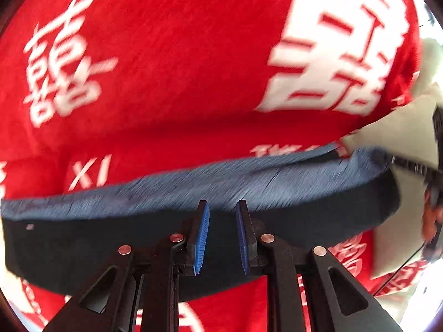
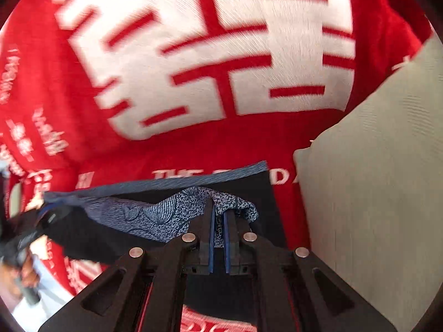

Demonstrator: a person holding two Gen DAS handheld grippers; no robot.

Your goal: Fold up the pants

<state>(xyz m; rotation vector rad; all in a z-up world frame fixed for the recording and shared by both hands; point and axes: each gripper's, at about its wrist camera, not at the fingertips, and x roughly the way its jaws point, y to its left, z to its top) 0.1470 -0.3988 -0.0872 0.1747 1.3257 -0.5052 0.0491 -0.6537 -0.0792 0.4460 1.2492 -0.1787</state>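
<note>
Clamping patterned pants (image 2: 171, 215) lining, right tool (image 2: 218, 215); left tool (image 1: 223, 210) parted over red blanket (image 1: 171, 55).

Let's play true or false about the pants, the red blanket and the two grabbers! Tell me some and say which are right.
1. The pants are dark blue. True.
2. The blanket underneath is green. False: it is red with white characters.
3. The right gripper pinches patterned blue fabric. True.
4. The left gripper is clamped shut on the pants. False: its jaws stand apart, nothing between them.
5. The blanket is plain. False: it carries big white characters.
</note>
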